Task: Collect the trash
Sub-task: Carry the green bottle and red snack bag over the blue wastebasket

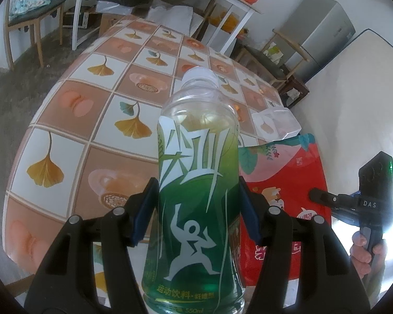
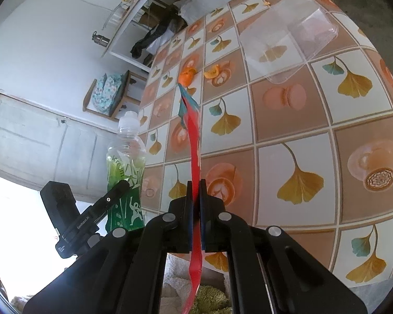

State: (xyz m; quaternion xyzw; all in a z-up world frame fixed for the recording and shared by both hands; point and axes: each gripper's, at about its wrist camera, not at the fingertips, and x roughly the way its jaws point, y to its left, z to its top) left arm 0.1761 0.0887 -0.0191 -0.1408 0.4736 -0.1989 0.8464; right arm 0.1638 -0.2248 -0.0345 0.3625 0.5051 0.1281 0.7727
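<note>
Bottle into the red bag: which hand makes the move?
Left. The left tool is clamped on the green bottle, right next to the red bag. The right tool is shut on the bag's edge, so it probably just holds the bag.

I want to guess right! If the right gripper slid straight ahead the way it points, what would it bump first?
Probably the tablecloth, then the orange peel. The right gripper pinches the red bag, whose edge points there. Depth is unclear.
</note>
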